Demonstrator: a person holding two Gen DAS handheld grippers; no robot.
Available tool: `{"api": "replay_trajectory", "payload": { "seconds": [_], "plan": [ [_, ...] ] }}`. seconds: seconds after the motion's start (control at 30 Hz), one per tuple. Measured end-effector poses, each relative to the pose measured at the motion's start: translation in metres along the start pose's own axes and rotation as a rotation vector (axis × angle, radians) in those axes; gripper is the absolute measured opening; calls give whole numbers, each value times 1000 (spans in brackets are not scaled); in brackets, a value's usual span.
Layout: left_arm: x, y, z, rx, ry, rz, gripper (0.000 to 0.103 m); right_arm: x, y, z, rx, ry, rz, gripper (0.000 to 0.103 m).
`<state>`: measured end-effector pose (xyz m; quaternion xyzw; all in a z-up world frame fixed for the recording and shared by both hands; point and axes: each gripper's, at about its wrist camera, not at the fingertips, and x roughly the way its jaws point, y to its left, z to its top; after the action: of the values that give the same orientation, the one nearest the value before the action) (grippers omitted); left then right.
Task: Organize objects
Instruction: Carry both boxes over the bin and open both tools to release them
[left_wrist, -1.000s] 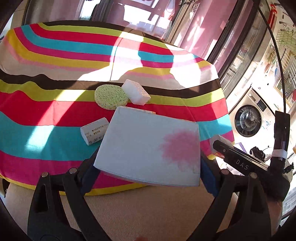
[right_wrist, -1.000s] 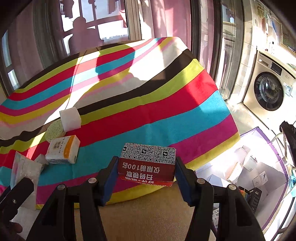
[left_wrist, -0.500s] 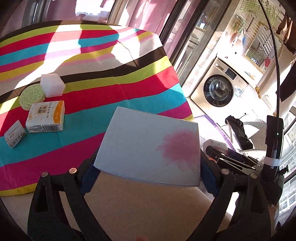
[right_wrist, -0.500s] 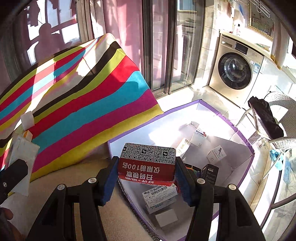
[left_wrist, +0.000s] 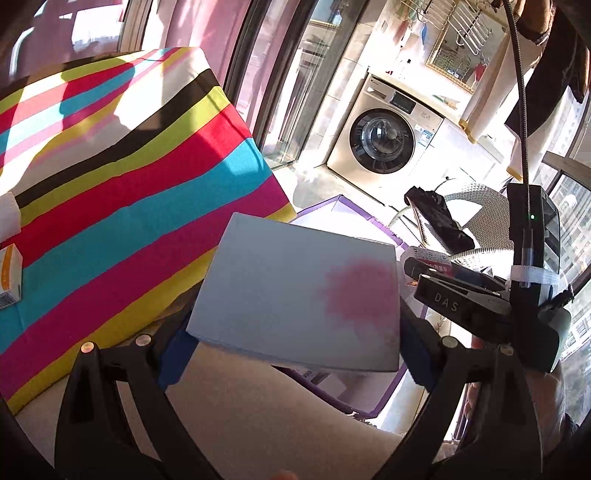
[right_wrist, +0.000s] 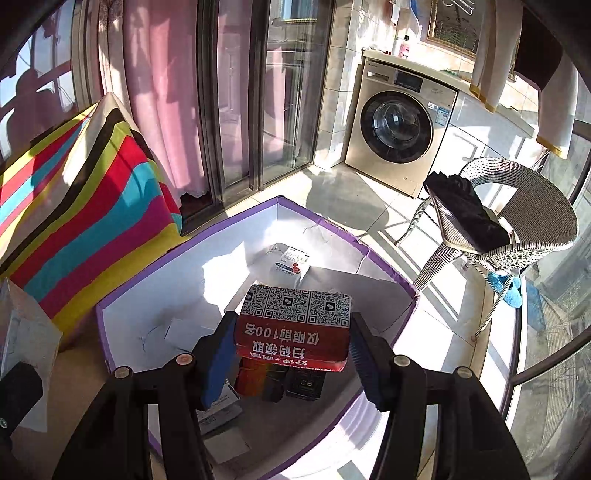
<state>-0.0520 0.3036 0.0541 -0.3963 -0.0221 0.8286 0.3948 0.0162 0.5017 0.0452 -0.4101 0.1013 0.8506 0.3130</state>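
A: What is held on the left, and why so flat?

B: The left gripper (left_wrist: 295, 350) is clamped on a pale box (left_wrist: 295, 291) with a pink blotch, gripped by its two side edges and kept roughly level. It is carried past the edge of the striped tablecloth (left_wrist: 122, 192), toward the purple-edged bin (left_wrist: 369, 218) seen beyond it, presumably for dropping in.

A: And on the right?

B: The right gripper (right_wrist: 291, 354) is closed on a red carton (right_wrist: 293, 325) printed with QR codes, pinched across its short sides. It hangs directly over the purple-edged bin (right_wrist: 192, 291), where several small boxes (right_wrist: 291, 262) already lie. A release from here is judged to land it inside.
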Motion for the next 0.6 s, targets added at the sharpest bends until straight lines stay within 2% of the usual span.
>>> {"api": "replay_trajectory", "payload": {
  "seconds": [0.07, 0.17, 0.23, 0.43, 0.6],
  "plan": [
    [4, -7, 0, 23, 15, -27, 103, -2, -7, 4, 20, -9, -24, 61],
    [9, -7, 0, 21, 39, -27, 103, -2, -13, 8, 33, -13, -31, 70],
    [9, -2, -1, -9, 43, -33, 103, -3, -12, 8, 33, -16, -27, 72],
    [-2, 15, -4, -100, 18, -46, 103, -5, 1, 6, 19, -10, 25, 72],
    [-14, 38, -11, -206, 0, 8, 103, -9, 30, -3, -10, 13, 105, 72]
  ]
}}
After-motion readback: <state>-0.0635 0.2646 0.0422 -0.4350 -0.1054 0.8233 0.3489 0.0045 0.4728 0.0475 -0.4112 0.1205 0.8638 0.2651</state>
